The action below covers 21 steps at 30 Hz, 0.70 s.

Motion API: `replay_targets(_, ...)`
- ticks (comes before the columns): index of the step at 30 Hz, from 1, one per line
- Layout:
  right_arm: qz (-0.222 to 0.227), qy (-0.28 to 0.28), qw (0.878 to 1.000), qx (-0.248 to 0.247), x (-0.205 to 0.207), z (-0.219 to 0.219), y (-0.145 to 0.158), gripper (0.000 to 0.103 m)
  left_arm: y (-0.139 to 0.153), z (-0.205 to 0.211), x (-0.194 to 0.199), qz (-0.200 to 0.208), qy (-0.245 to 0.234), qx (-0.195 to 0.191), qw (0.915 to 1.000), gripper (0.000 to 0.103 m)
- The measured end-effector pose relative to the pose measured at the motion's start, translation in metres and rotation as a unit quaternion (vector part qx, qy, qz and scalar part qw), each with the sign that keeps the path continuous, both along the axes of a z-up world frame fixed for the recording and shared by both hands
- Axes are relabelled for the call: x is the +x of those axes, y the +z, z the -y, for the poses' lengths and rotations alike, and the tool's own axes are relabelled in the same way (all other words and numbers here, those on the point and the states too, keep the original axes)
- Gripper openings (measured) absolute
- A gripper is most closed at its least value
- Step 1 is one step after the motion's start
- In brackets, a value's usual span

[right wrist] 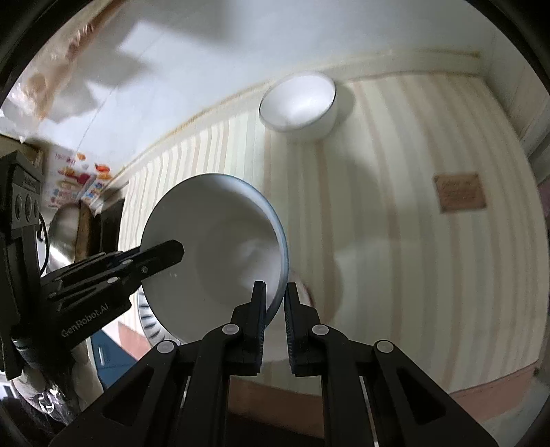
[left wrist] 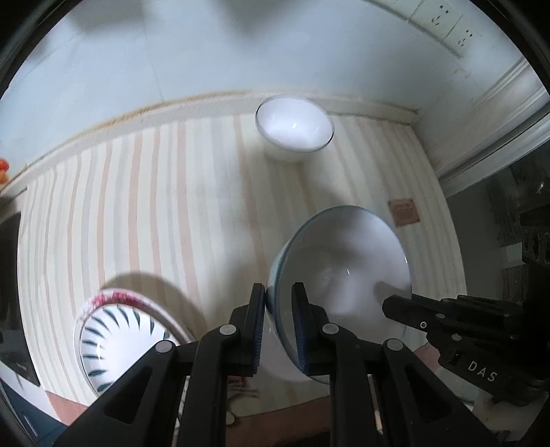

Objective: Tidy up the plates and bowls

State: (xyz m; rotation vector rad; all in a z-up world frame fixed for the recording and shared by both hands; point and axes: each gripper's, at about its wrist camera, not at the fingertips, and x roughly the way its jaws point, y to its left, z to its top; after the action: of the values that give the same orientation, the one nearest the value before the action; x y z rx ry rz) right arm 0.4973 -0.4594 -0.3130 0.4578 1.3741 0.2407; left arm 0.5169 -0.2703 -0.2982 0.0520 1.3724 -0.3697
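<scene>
A white bowl with a blue rim (left wrist: 343,261) (right wrist: 213,261) hangs above the striped tablecloth (left wrist: 154,206), held from both sides. My left gripper (left wrist: 278,295) is shut on its left rim, one finger inside and one outside. My right gripper (right wrist: 275,292) is shut on the opposite rim. Each gripper shows in the other's view: the right gripper (left wrist: 395,306), the left gripper (right wrist: 172,252). A smaller plain white bowl (left wrist: 294,125) (right wrist: 299,103) stands at the far edge by the wall. A plate with dark leaf strokes and a red edge (left wrist: 113,340) (right wrist: 151,323) lies lower left, partly hidden by the held bowl.
A brown square label (left wrist: 405,212) (right wrist: 460,192) is sewn on the cloth at the right. A wall with power sockets (left wrist: 447,20) runs behind the table. A colourful box (right wrist: 75,182) and dark objects (left wrist: 10,275) crowd the left edge.
</scene>
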Motion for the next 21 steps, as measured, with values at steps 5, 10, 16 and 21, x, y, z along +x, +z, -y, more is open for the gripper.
replay_targets(5, -0.033, 0.013, 0.999, 0.003, -0.011, -0.012, -0.028, 0.012, -0.023, -0.004, -0.014, -0.024, -0.005, 0.016, 0.9996, 0.014)
replay_targets(10, -0.055, 0.02, 0.998, -0.002, -0.019, -0.015, -0.051, 0.012, -0.039, -0.002, -0.022, -0.036, -0.016, 0.031, 0.9987, 0.014)
replay_targets(16, -0.069, 0.02, 0.997, -0.005, -0.02, -0.01, -0.062, 0.012, -0.053, 0.006, -0.027, -0.048, -0.034, 0.054, 0.9968, 0.014)
replay_targets(21, -0.076, 0.022, 0.997, -0.009, -0.021, -0.012, -0.066, 0.012, -0.06, 0.01, -0.03, -0.051, -0.051, 0.072, 0.9948, 0.014)
